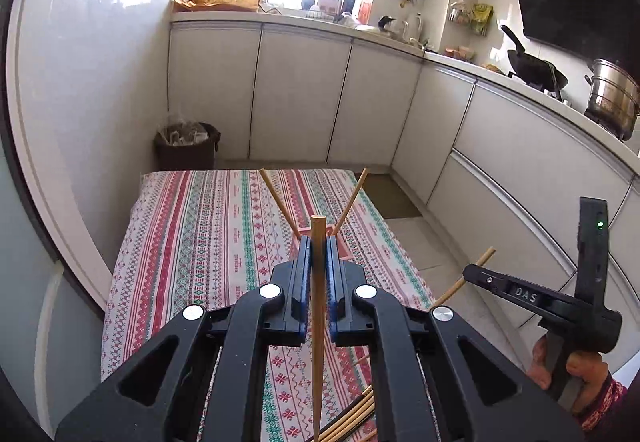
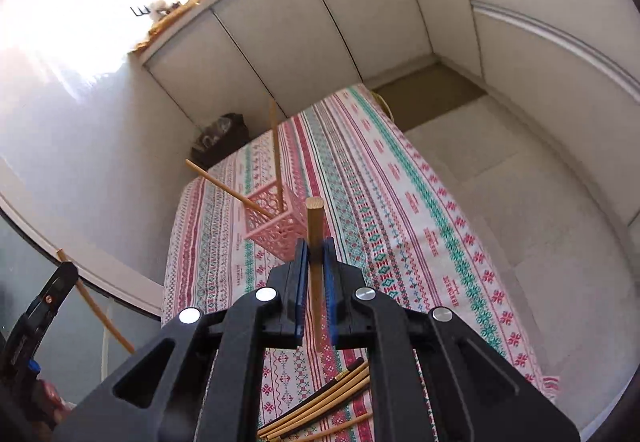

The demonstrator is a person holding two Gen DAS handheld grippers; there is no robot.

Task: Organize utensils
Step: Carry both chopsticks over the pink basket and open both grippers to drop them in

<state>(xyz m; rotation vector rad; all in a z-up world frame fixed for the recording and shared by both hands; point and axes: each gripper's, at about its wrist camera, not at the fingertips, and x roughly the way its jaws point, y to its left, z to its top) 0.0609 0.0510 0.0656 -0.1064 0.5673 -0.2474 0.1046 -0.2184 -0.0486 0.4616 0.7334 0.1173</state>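
My left gripper (image 1: 319,244) is shut on a pale wooden chopstick (image 1: 318,230) that stands upright between its blue pads. Just behind it on the patterned tablecloth (image 1: 208,226) is a pink lattice basket (image 1: 343,242) with two chopsticks (image 1: 276,198) leaning out of it. My right gripper (image 2: 315,248) is shut on another wooden chopstick (image 2: 314,218), in front and to the right of the pink basket (image 2: 272,222). Each gripper also shows in the other's view, the right gripper (image 1: 474,274) at the right and the left gripper (image 2: 66,270) at the left. Several loose chopsticks (image 2: 336,398) lie on the cloth below.
A brown bin (image 1: 187,146) stands on the floor beyond the table's far left corner. White cabinets (image 1: 300,94) line the far and right sides, with a wok (image 1: 536,68) and a steel pot (image 1: 612,98) on the counter. Tiled floor (image 2: 500,178) lies to the table's right.
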